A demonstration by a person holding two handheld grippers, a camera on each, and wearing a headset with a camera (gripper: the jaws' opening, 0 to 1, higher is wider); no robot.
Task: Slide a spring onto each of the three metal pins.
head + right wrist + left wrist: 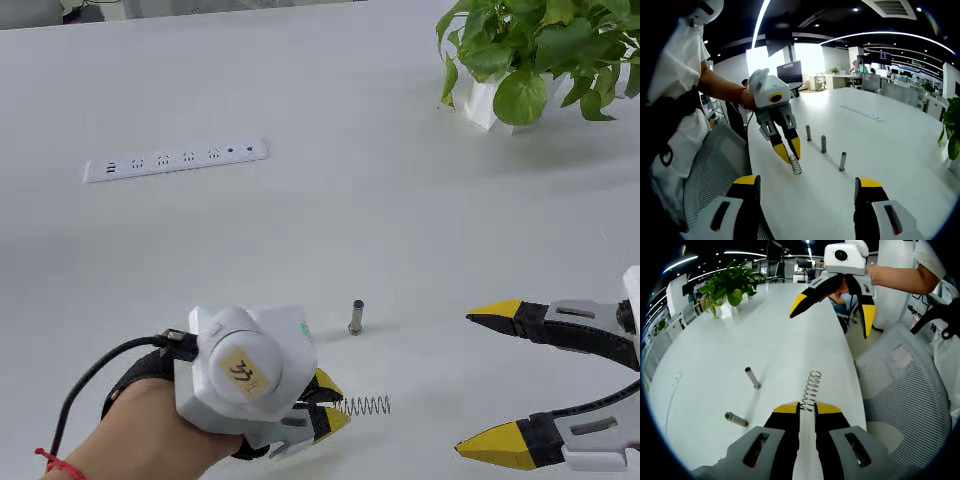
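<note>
Closest to the person, by the near edge of the white worktop (400, 200), is the left gripper (340, 405). A hand (140, 430) holds it from behind. Its yellow-tipped jaws are nearly closed and pinch one end of a loose spring (365, 405). The rest of the spring sticks out past the tips, toward the right gripper (465, 383). In the left gripper view the spring pokes straight out from between the two tips.

The right gripper hangs over the near right part of the worktop. Its jaws are wide apart. The two grippers are near each other but do not touch.

A bare pin (356, 317) stands upright on the worktop. It is a little farther in from the near edge than the loose spring and does not touch it. In the right gripper view three pins stand in a row. The first sprung pin (808, 132) and the second sprung pin (823, 144) each have a spring around them. The bare pin is at one end of the row, next to the second sprung pin.

A white power strip (175, 160) lies flat toward the far left side of the worktop. A leafy green plant (530, 50) in a white pot (485, 100) sits at the far right corner. A mesh chair (900, 390) stands just off the edge of the worktop, beside the person.
</note>
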